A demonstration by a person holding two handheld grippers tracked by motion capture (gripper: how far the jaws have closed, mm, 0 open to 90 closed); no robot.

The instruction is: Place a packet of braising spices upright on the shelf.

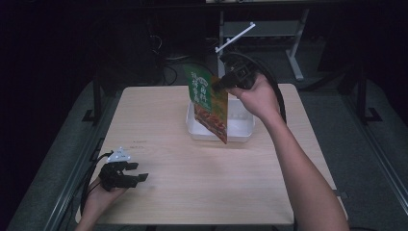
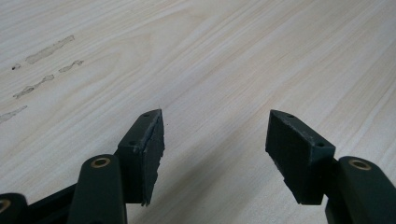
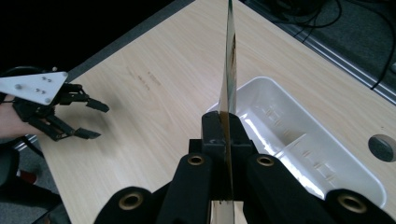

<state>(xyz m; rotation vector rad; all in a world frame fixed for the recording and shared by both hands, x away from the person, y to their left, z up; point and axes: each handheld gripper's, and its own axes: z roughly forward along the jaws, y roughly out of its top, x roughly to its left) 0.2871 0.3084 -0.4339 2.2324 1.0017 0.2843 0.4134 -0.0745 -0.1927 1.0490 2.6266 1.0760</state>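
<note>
Left gripper (image 1: 137, 172), table's 8 o'clock: jaws apart, empty. Right gripper (image 1: 217, 86) clamps the pouch (image 1: 208, 103) by its edge above the tray (image 1: 243, 130). Pouch looks light, limp, slick; grip the edge seam.

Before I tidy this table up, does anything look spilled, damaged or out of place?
Nothing looks spilled or broken. The only blemishes are a few greyish smears on the wooden table. The food packet hangs tilted over the white tray, pinched in the right gripper.
</note>
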